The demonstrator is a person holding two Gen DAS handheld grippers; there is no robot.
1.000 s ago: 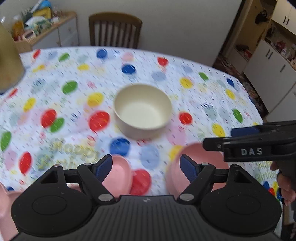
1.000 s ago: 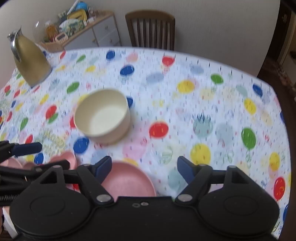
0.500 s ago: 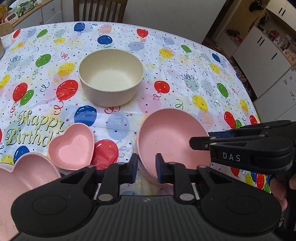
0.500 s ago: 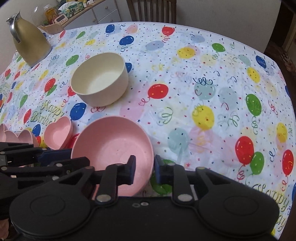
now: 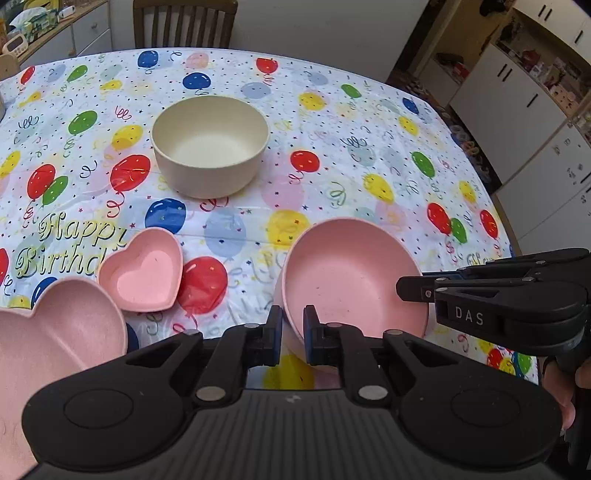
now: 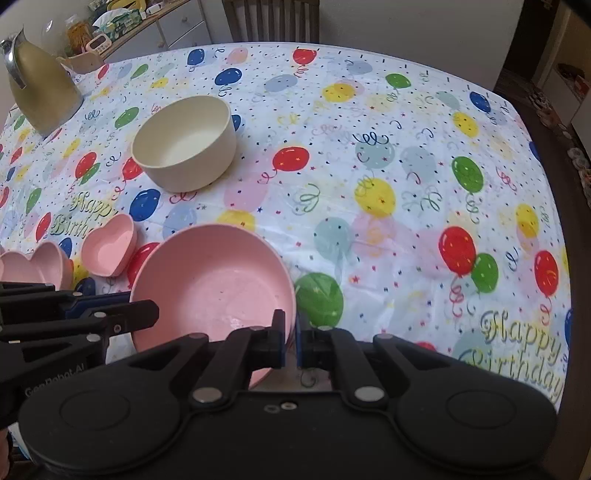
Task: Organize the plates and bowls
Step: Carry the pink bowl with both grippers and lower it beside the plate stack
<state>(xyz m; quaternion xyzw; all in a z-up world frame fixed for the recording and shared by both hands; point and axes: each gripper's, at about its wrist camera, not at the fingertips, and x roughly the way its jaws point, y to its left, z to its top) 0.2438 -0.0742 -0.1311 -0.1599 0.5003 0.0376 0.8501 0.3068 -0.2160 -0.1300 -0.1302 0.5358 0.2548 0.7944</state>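
A round pink bowl (image 5: pixel 351 280) is held by both grippers near the table's front edge and looks slightly raised. My left gripper (image 5: pixel 293 332) is shut on its left near rim. My right gripper (image 6: pixel 290 341) is shut on its right rim (image 6: pixel 218 288). A cream bowl (image 5: pixel 210 144) stands upright mid-table, also in the right wrist view (image 6: pixel 184 144). A small pink heart dish (image 5: pixel 142 275) and a larger pink heart dish (image 5: pixel 59 332) sit at the front left.
The table wears a balloon-print birthday cloth (image 6: pixel 388 166). A gold jug (image 6: pixel 40 92) stands at the far left. A wooden chair (image 5: pixel 184 22) is behind the table. White cabinets (image 5: pixel 535 92) stand to the right.
Both grippers have closed from wide open onto the pink bowl's rim. The bowl has since come up and tilted slightly.
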